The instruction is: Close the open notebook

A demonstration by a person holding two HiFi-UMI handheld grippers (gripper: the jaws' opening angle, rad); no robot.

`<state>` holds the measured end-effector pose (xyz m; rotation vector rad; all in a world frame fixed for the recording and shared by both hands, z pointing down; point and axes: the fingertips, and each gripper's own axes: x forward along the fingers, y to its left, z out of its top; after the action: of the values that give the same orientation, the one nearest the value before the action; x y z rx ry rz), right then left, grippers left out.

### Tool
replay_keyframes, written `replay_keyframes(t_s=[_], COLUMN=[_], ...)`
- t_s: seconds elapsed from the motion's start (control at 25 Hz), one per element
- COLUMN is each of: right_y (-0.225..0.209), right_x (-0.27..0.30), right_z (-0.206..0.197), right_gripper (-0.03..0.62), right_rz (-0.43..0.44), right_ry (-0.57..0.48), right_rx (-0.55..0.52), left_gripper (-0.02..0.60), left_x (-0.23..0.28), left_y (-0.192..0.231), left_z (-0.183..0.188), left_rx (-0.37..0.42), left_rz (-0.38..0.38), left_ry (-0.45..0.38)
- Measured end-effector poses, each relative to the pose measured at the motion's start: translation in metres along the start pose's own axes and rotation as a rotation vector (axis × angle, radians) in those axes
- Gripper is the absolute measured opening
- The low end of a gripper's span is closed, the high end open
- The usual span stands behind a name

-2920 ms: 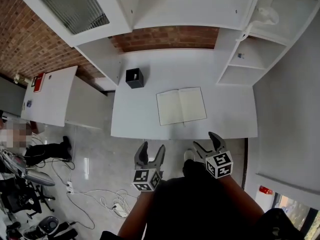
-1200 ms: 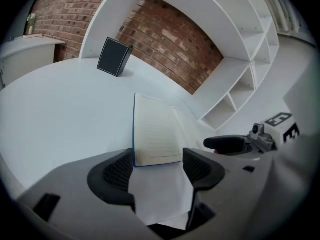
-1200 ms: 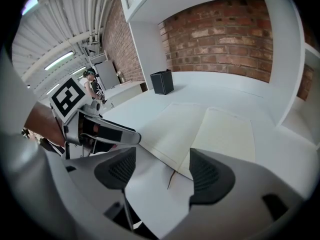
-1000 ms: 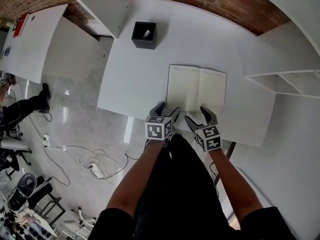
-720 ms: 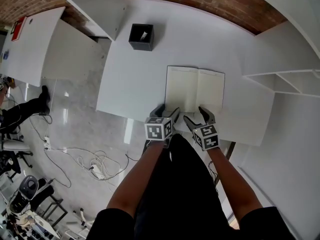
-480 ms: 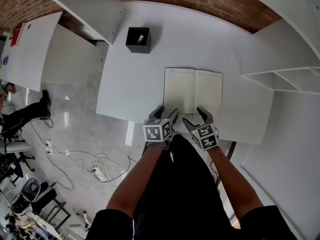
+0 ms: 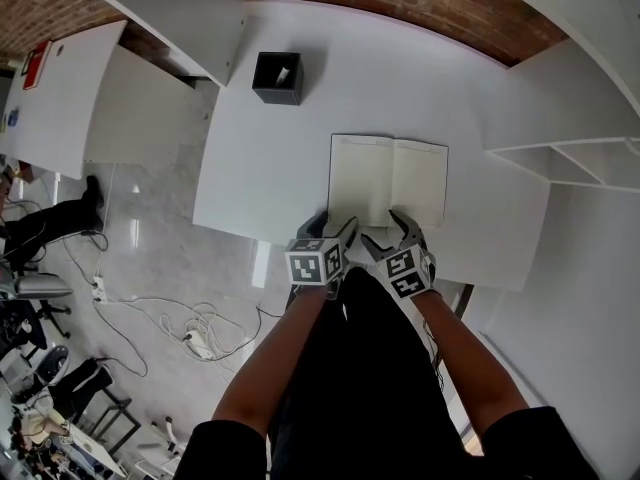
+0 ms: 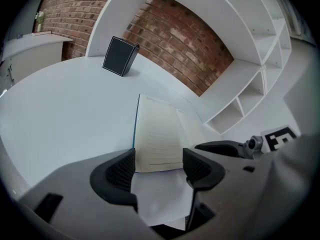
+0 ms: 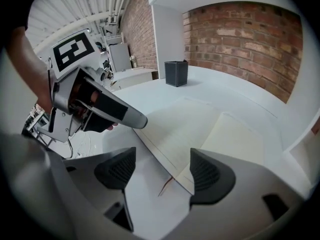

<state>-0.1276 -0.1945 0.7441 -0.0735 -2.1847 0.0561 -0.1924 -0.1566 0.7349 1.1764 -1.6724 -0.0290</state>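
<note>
The open notebook (image 7: pixel 388 180) lies flat on the white desk (image 7: pixel 290 158), a little right of the centre of the head view. Its cream pages face up and its near edge is close to the desk's front rim.

Both bare forearms reach up from the bottom of that frame, almost parallel. They end side by side at the notebook's lower edge.

The left gripper (image 7: pixel 335 224) sits at the lower left corner of the left page, marker cube toward the camera. Its jaws stand wide apart. In the left gripper view they frame the near edge of the left page, with only bare desk between the pads (image 8: pixel 123 170). Whether a tip touches the paper cannot be told.

The right gripper (image 7: pixel 389 230) is just beside it, angled slightly to the upper left. Its tips are at the bottom of the spine and of the right page. Its jaws are also spread wide and grip nothing. In the right gripper view the end of the spine and a thin red ribbon bookmark (image 9: pixel 165 184) show between them. The left gripper's grey finger (image 9: pixel 107 109) crosses the upper left of that frame.

A black square holder (image 7: pixel 277 77) stands well apart, near the upper left corner of the desk. A brick wall (image 7: pixel 450 6) runs along the top, and white shelving (image 7: pixel 575 163) fills the right side. Cables (image 7: pixel 190 323) lie on the grey floor at lower left.
</note>
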Motion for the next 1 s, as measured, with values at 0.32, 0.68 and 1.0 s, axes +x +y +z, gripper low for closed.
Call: replay_keyframes(t_s=[0.32, 0.68, 1.0], right_y=[0.006, 0.001, -0.003], right_x=[0.007, 0.011, 0.015], right_z=[0.002, -0.003, -0.003], right_gripper=[0.324, 0.325, 0.322], right_rz=[0.024, 0.016, -0.022], right_ry=[0.006, 0.015, 0.038], right_rx=[-0.018, -0.048, -0.116], left_gripper=[0.291, 0.291, 0.291], left_x=[0.007, 0.01, 0.006], left_y=[0.004, -0.002, -0.002], left_z=[-0.004, -0.002, 0.0], left_rx=[0.002, -0.119, -0.152], left_rz=[0.053, 0.006, -0.021], left_ry=[-0.001, -0.023, -0.038])
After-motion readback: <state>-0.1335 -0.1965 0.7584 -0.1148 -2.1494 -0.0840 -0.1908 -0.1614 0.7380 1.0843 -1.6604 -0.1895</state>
